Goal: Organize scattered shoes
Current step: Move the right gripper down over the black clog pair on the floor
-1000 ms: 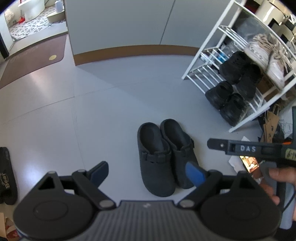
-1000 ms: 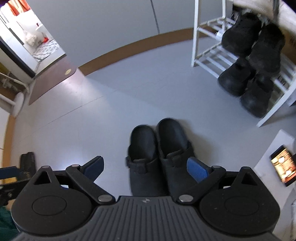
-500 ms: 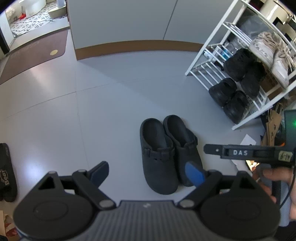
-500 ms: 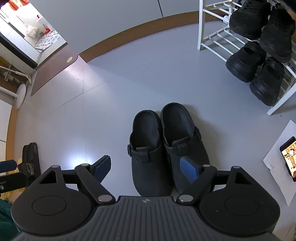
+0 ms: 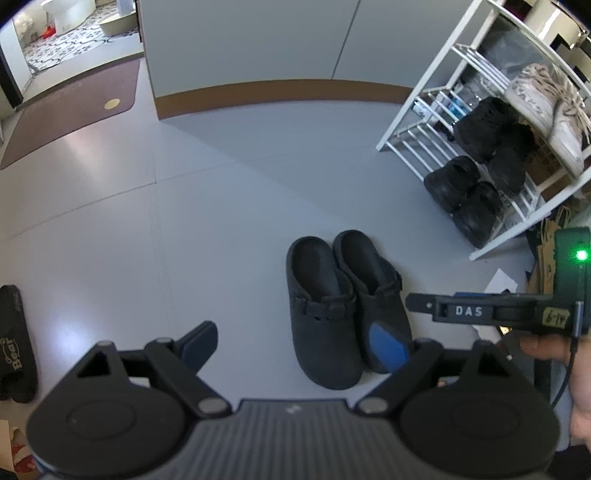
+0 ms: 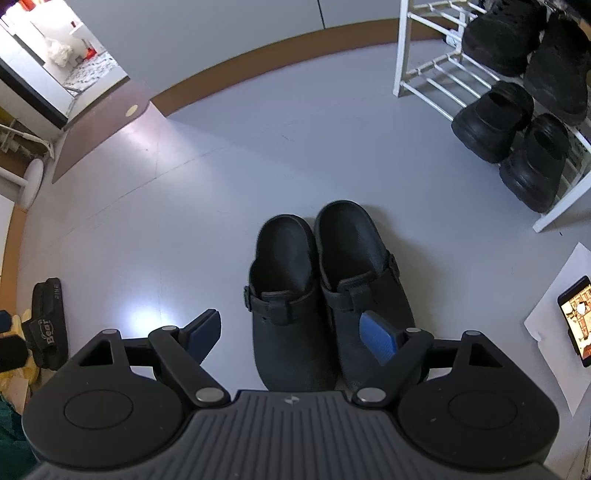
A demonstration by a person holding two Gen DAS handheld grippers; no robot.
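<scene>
A black slide lies far left on the grey floor, the left gripper and right gripper both hang spread and empty above the paired black clogs, and a white shoe rack stands at right.

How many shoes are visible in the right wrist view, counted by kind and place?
Dark clogs on the floor: 2
Black shoes on the white rack: 4
Black slide sandals at the left edge, "Bear" print: at least 1; a second cannot be made out
Total: 7
</scene>
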